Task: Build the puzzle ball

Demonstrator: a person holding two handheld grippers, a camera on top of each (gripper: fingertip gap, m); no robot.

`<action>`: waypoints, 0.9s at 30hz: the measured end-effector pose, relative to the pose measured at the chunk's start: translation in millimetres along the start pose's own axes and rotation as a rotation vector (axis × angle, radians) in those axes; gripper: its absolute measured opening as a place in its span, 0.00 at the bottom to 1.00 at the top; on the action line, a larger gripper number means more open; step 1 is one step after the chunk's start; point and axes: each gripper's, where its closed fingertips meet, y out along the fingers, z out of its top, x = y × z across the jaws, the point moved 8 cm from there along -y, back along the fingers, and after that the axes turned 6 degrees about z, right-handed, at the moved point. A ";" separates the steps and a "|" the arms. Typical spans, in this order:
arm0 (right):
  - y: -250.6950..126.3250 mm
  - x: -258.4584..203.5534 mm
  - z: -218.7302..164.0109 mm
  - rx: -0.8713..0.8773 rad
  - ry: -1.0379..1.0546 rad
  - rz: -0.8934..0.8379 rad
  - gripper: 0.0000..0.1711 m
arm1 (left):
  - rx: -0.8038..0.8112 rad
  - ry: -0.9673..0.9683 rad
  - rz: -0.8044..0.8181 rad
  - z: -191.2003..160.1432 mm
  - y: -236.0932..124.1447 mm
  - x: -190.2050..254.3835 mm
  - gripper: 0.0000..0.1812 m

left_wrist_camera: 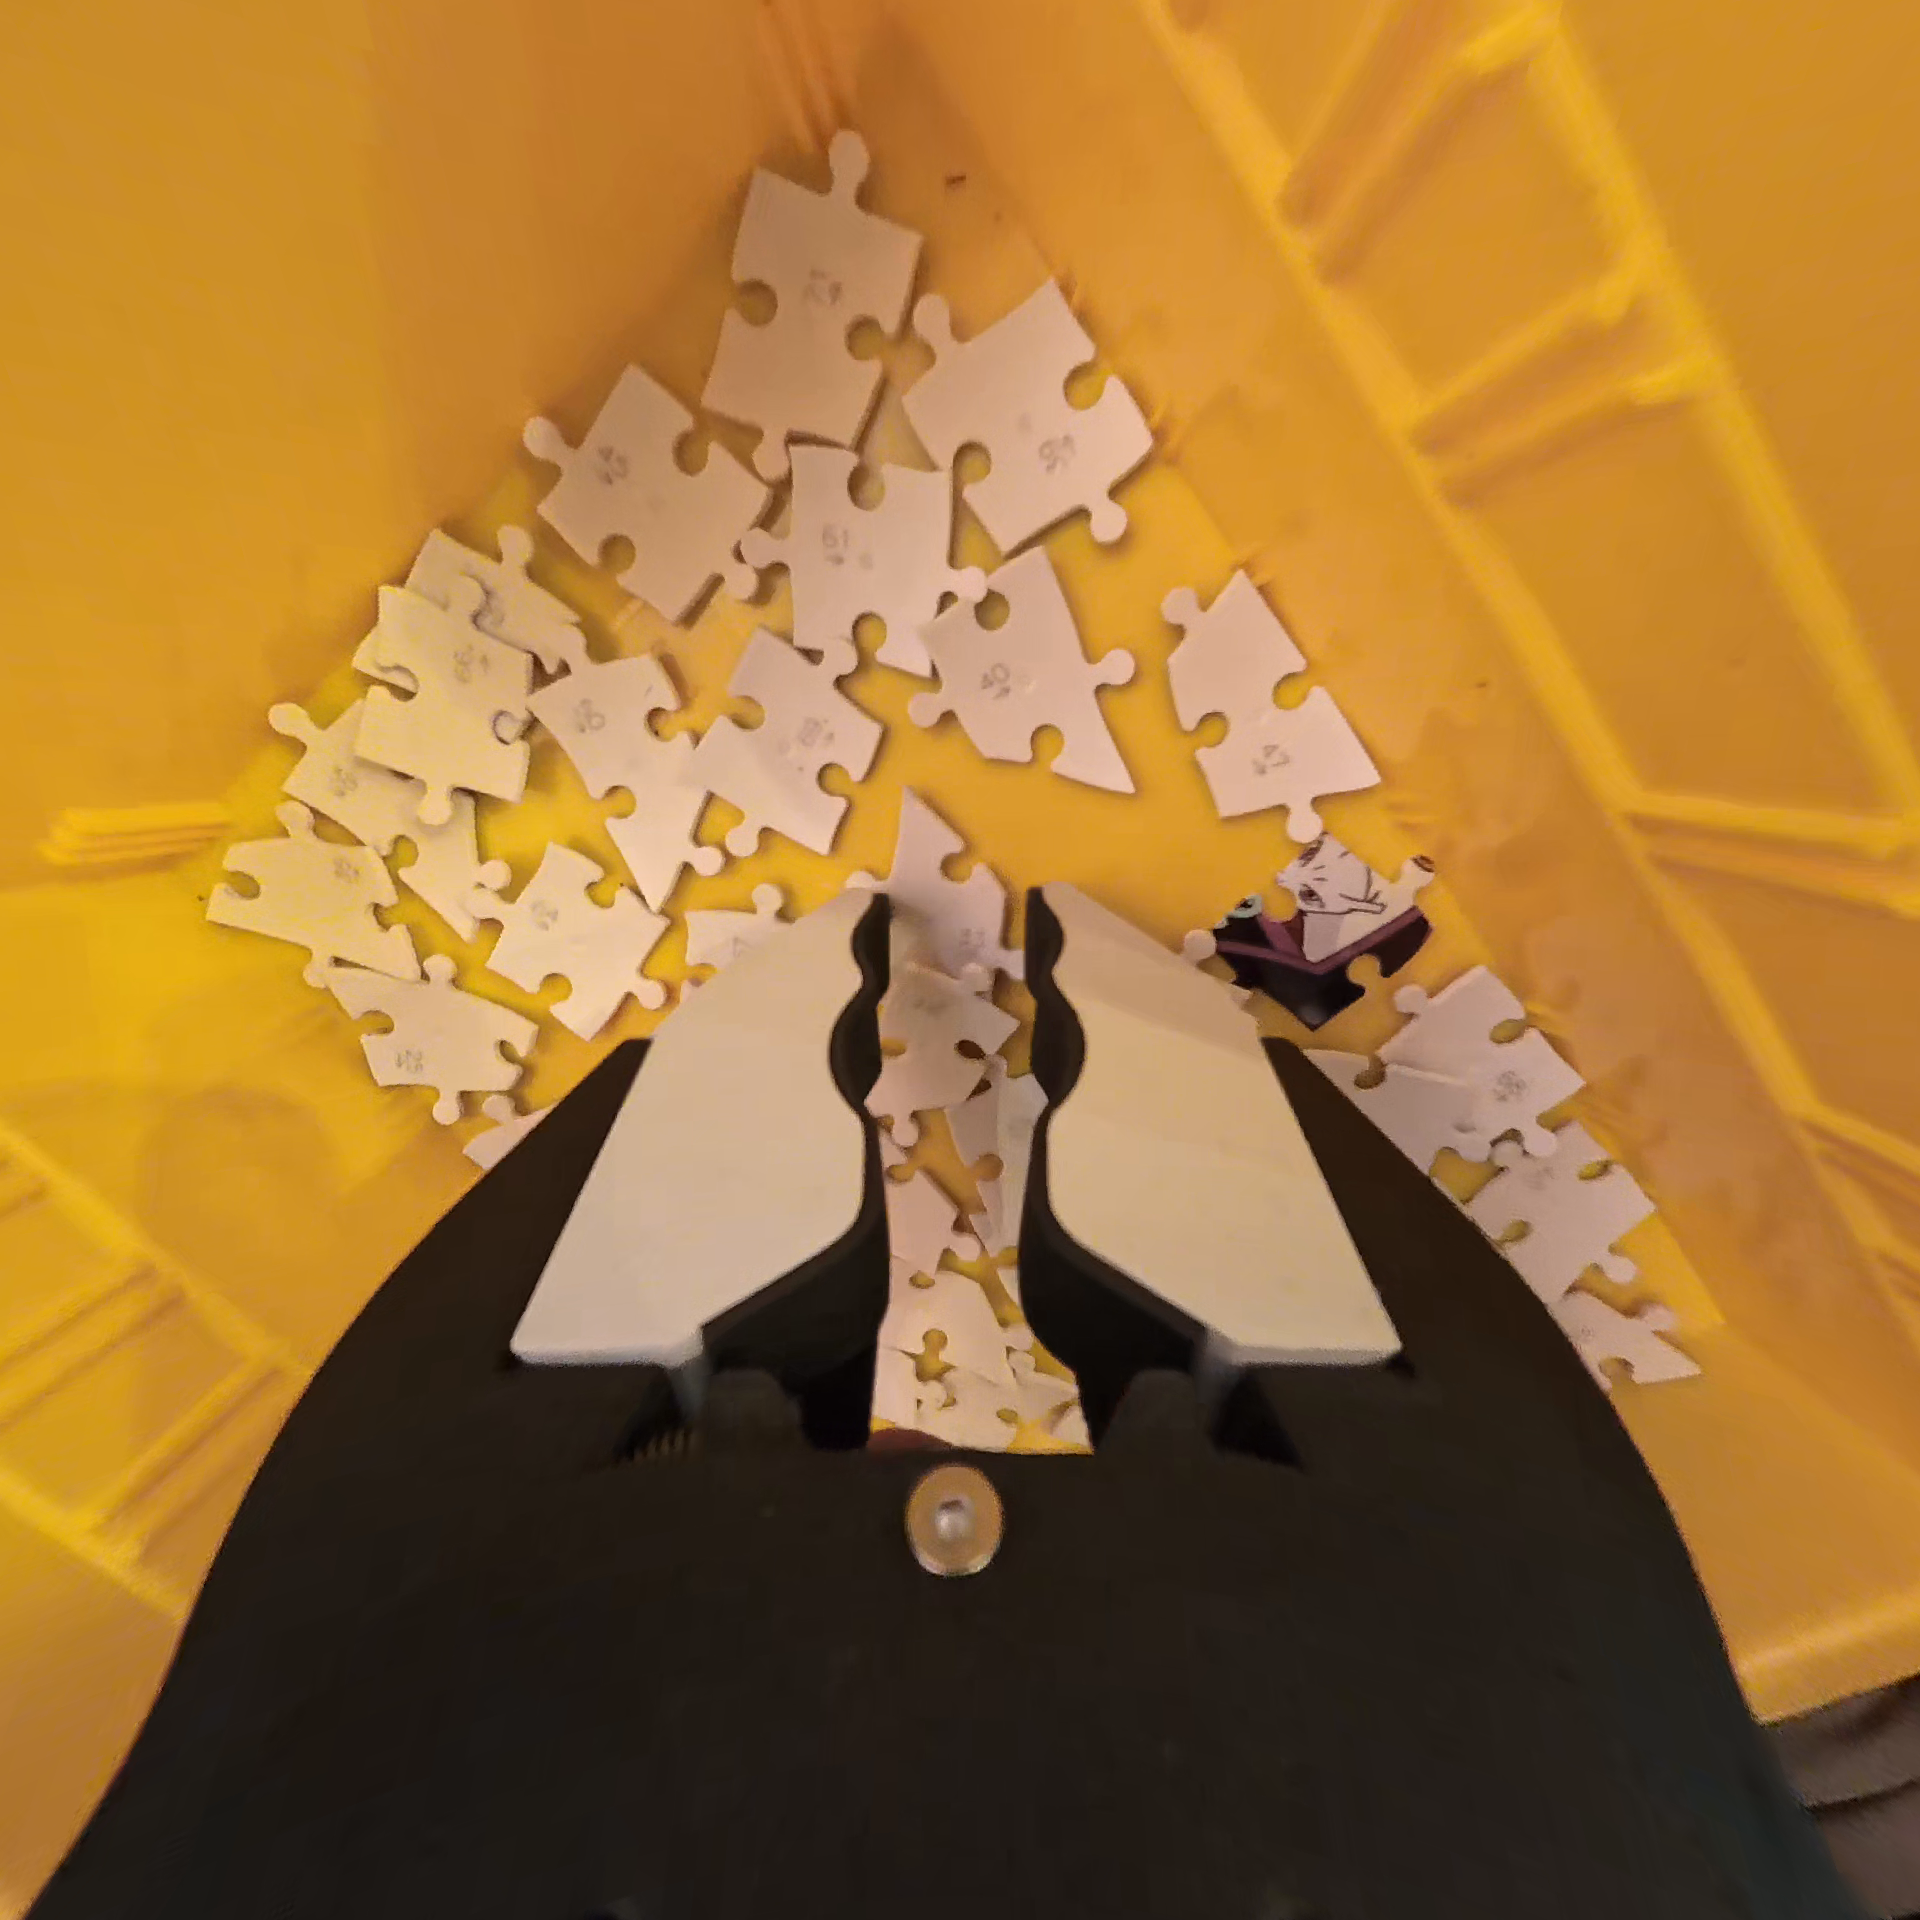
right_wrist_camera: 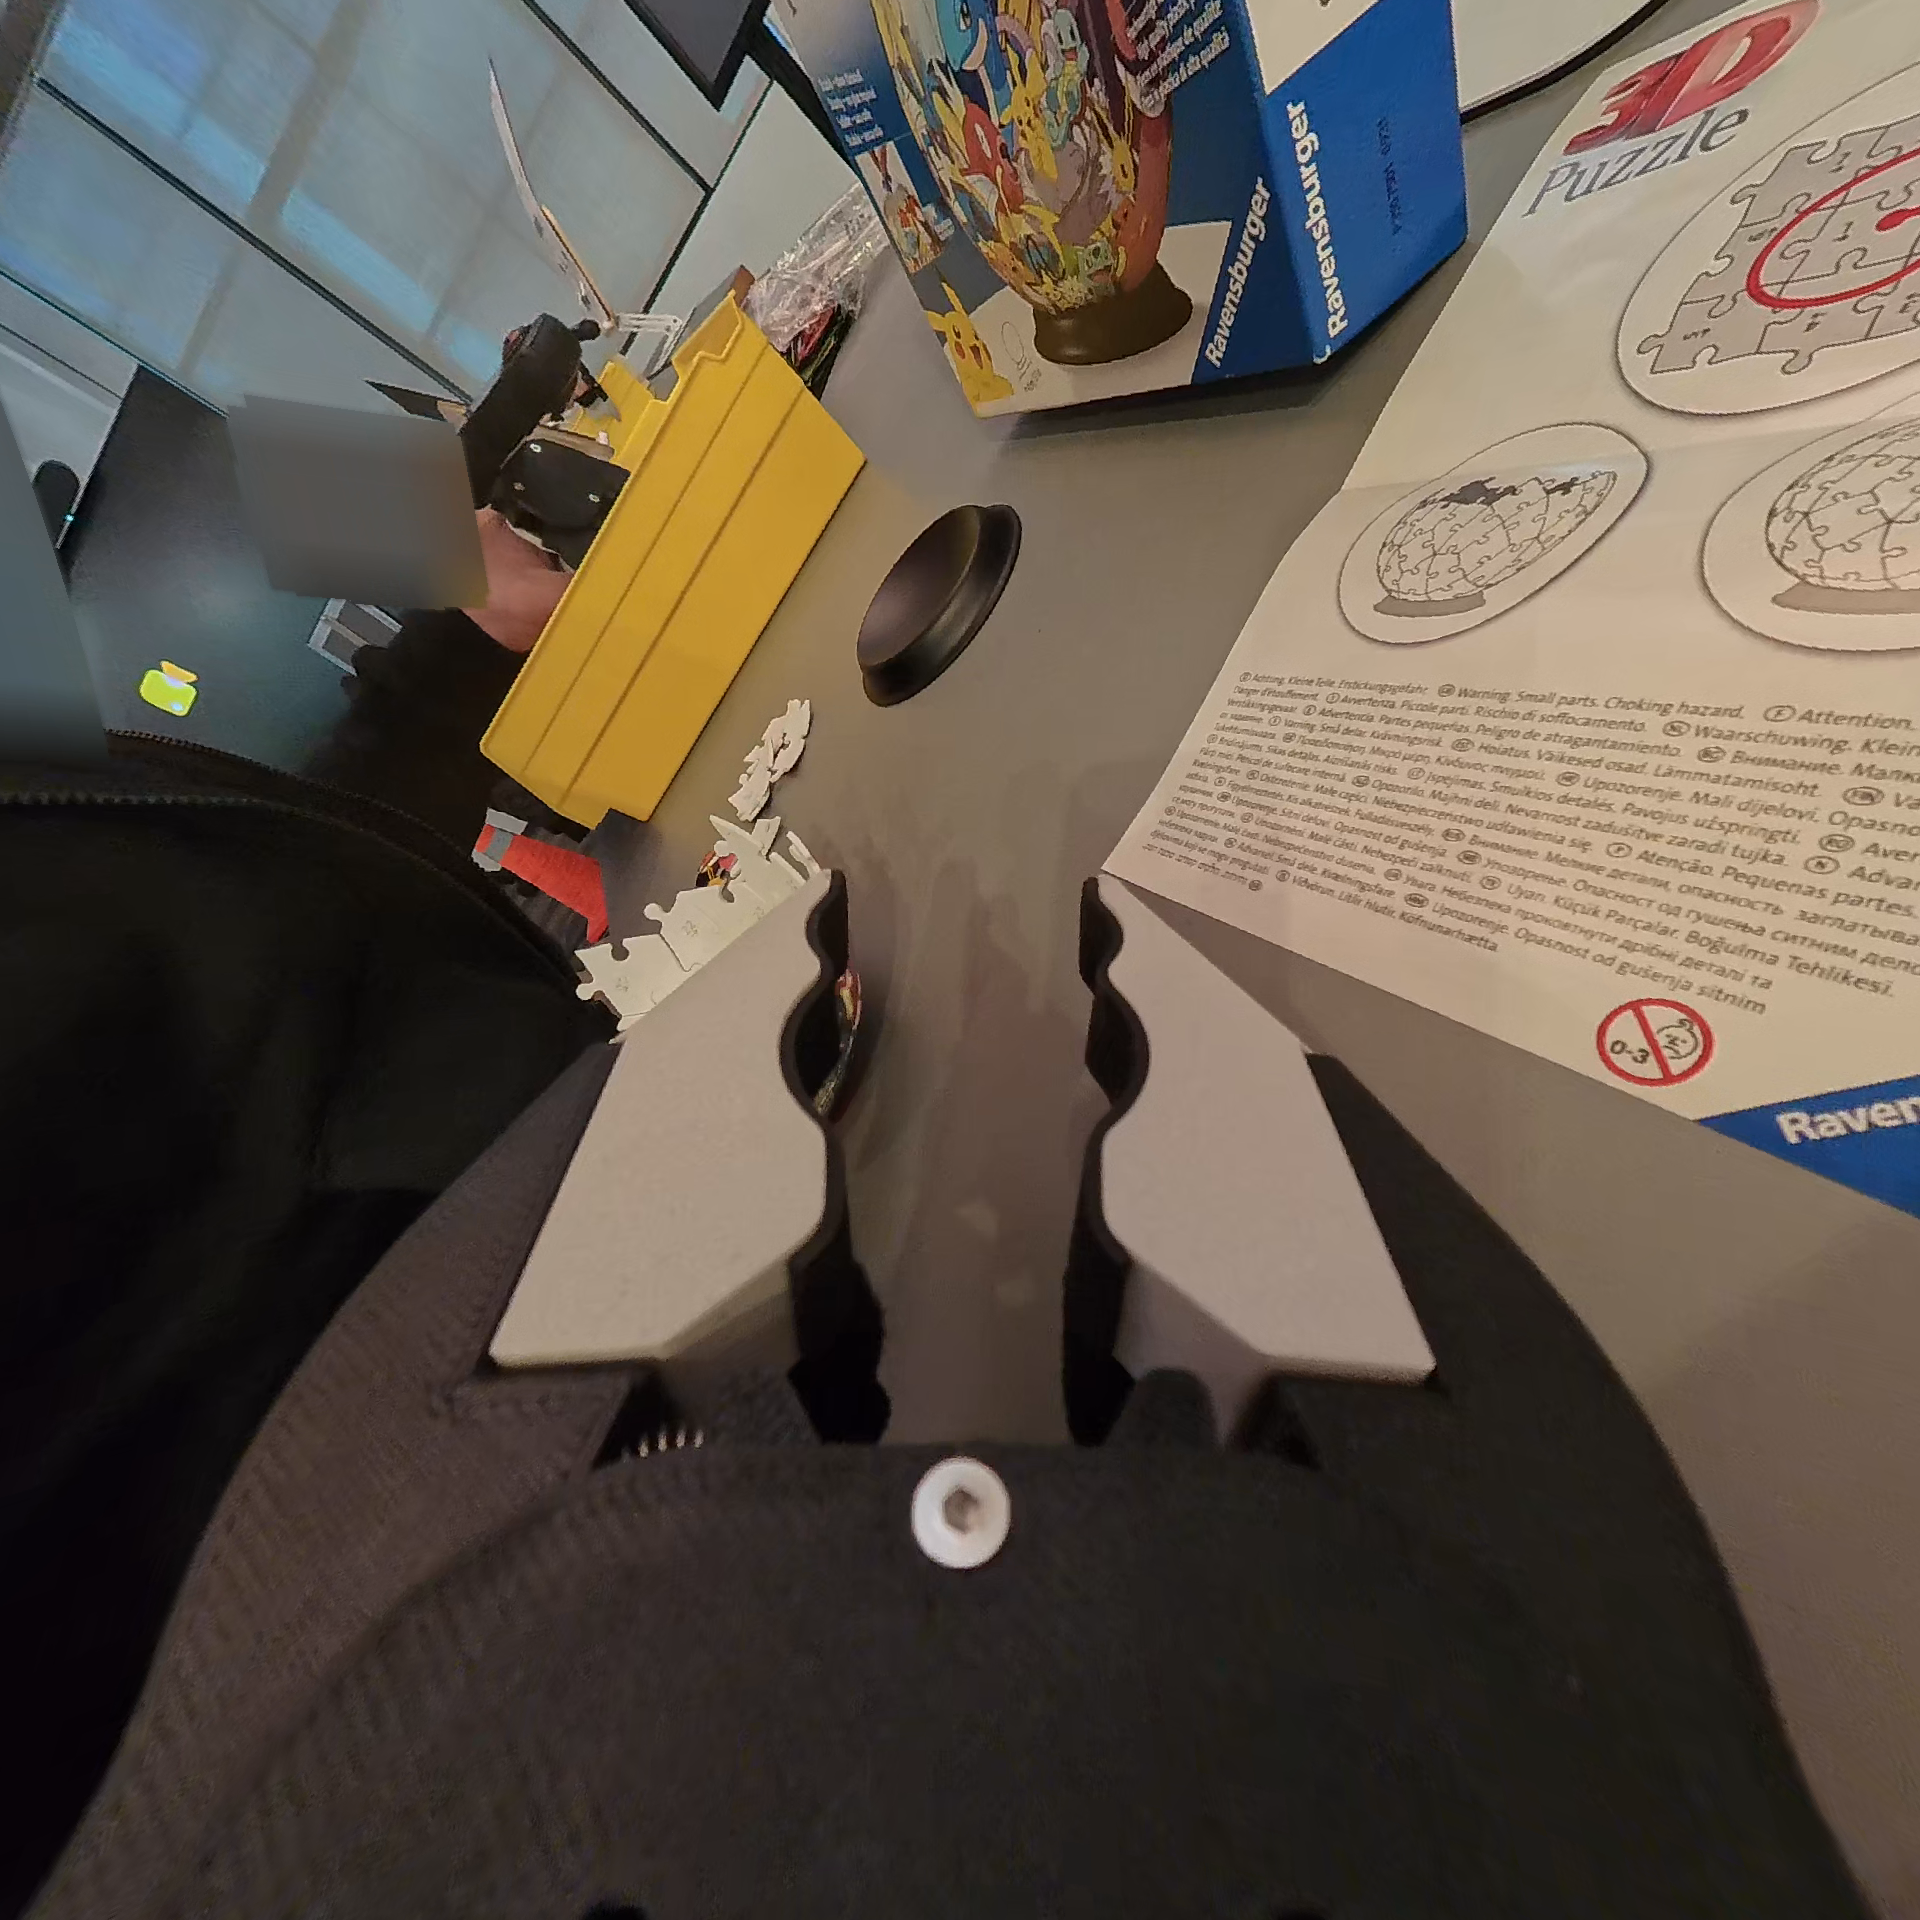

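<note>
Inside the yellow bin (left_wrist_camera: 312, 312), taken as the landmark, the left tool (left_wrist_camera: 956, 914) is seen lowered over a heap of puzzle pieces (left_wrist_camera: 831, 582); its jaws are spread by a narrow gap with nothing pinched, although pieces lie directly beneath the gap. Nearly all pieces in the bin lie blank side up, many overlapping, while one printed piece (left_wrist_camera: 1320, 935) lies face up just right of the tool tips. A risk is judged here: because the pieces overlap, two could be pinched together, or a flat piece could slip off the tips and be flicked against the bin wall.

Right of the bin, on the grey worktop (right_wrist_camera: 1091, 623), a few loose pieces (right_wrist_camera: 769, 758) lie close to the bin's outer wall, and a black stand (right_wrist_camera: 935, 603) sits just beyond them. Farther right stand the puzzle box (right_wrist_camera: 1143, 187) and an unfolded instruction sheet (right_wrist_camera: 1558, 623). The right tool (right_wrist_camera: 961, 904) is held over the worktop, jaws spread and empty. No assembled ball is visible, so the build is judged barely begun
</note>
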 end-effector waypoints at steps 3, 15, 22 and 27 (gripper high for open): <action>-0.2 -0.3 0.0 0.000 -0.002 0.004 0.26 | 0.001 0.000 -0.005 -0.1 0.2 -0.6 0.12; -0.6 -1.0 0.2 0.002 -0.010 0.010 0.26 | 0.063 -0.015 0.006 -6.1 -12.2 -8.9 0.02; -0.5 -1.0 0.1 0.001 -0.011 0.011 0.26 | 0.160 -0.097 -0.013 -11.3 -29.7 -22.5 0.01; -0.3 -1.1 0.0 -0.001 -0.013 0.010 0.26 | 0.266 -0.131 -0.079 -9.8 -51.2 -19.6 0.01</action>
